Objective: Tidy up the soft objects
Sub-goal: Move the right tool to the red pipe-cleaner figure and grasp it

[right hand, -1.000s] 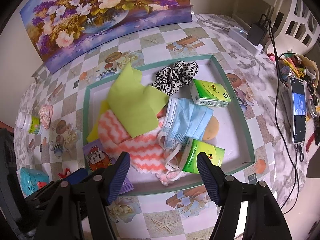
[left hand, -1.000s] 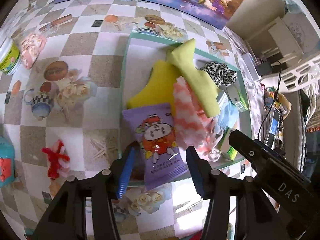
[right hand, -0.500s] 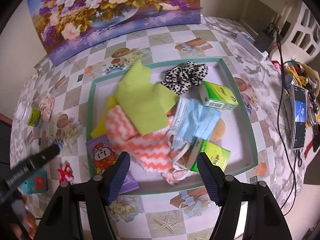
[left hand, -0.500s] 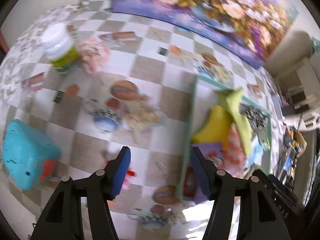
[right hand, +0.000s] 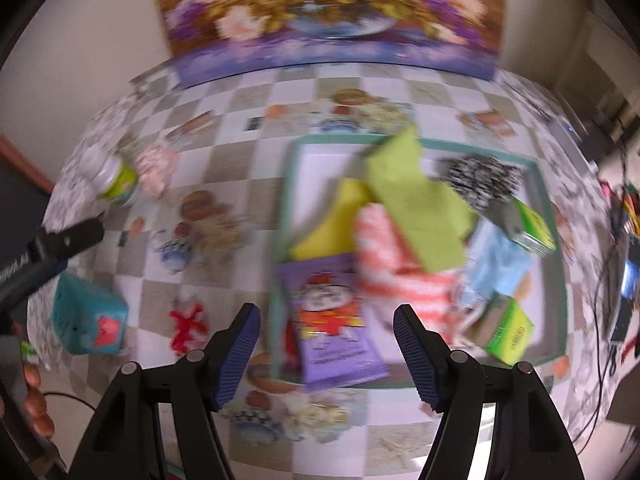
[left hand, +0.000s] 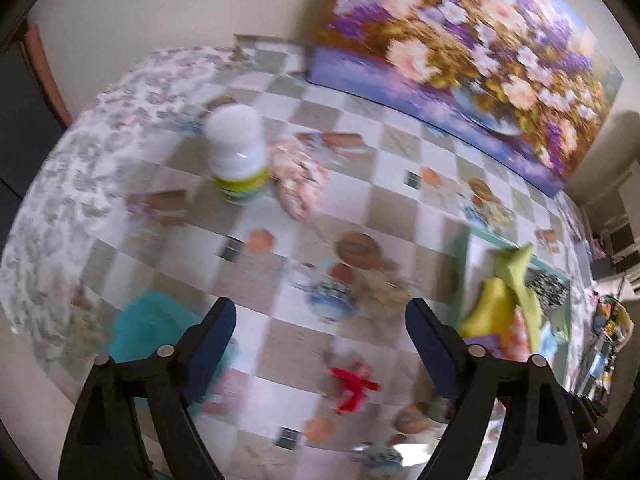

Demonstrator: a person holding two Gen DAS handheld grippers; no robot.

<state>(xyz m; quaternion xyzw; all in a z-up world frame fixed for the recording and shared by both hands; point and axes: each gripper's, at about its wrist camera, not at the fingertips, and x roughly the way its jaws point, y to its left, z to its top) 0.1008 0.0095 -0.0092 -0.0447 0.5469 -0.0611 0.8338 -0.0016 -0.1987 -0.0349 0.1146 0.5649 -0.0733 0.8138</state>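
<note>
A teal-rimmed white tray [right hand: 556,248] holds soft things: a lime cloth [right hand: 416,200], a yellow cloth [right hand: 332,224], an orange-white zigzag cloth [right hand: 396,264], a blue face mask [right hand: 500,260], a spotted scrunchie [right hand: 480,176] and a purple snack packet [right hand: 332,328] over its front rim. My right gripper [right hand: 326,356] is open and empty above the packet. My left gripper [left hand: 320,348] is open and empty over the table left of the tray [left hand: 476,240]. A red bow [left hand: 352,384] lies just ahead of it; a pink scrunchie [left hand: 298,184] lies farther off.
A white bottle with a green label [left hand: 238,152] stands by the pink scrunchie. A teal pouch [left hand: 152,324] lies at the left table edge. Two green boxes [right hand: 536,228] sit in the tray. A flower painting [left hand: 460,52] leans at the back. A phone and cables [right hand: 628,280] lie right.
My left gripper has swung left from over the tray to the open tablecloth, and its jaws stand wider. My right gripper has shifted left toward the purple packet. Both views are motion-blurred.
</note>
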